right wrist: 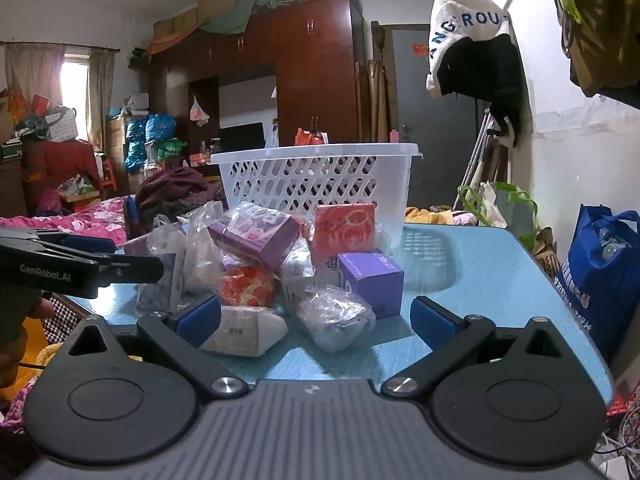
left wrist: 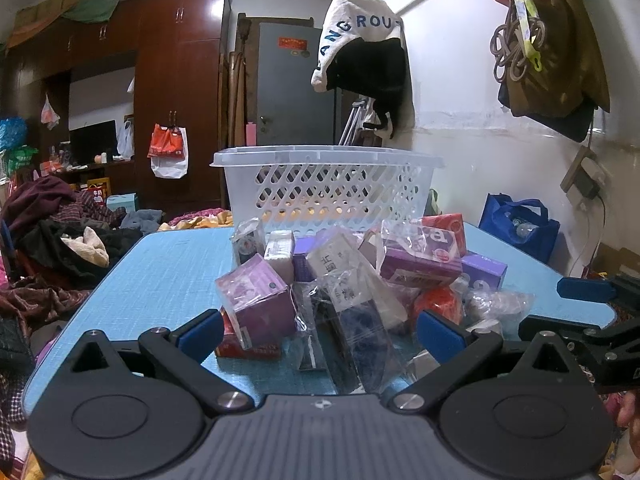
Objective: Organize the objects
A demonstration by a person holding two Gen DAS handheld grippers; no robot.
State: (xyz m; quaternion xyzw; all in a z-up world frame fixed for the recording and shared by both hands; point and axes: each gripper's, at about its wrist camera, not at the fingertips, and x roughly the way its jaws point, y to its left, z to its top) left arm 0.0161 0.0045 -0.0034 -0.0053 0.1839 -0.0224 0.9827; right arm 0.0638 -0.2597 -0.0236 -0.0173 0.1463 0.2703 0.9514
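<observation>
Left wrist view: the left gripper [left wrist: 320,330] is spread wide with nothing between its blue pads [left wrist: 200,334], hanging low at the near edge of the blue table [left wrist: 168,264].
Pile from here: a heap of small boxes and bagged packets, with a purple box in a clear bag [left wrist: 258,300] just past the left pad and a dark item in a clear zip bag [left wrist: 356,332] lying toward the camera.
Basket: the white lattice basket [left wrist: 326,188] stands upright behind the pile at the far side of the table.
Only here: the other tool pokes in at the right edge, cut off by the frame.

Right wrist view: the right gripper [right wrist: 316,320] is also wide open and holds nothing.
Pile from here: a light purple box [right wrist: 370,280] sits upright on the right of the heap, a crumpled clear bag [right wrist: 336,318] just in front of it, a red-and-white box [right wrist: 344,236] behind, nearly against the basket.
Only here: the bare right stretch of table, plus a white packet [right wrist: 244,332] right by the left pad.

Hard to tell: the print on most packets is blurred (can't read any of it), and the basket's inside is hidden in both views.
</observation>
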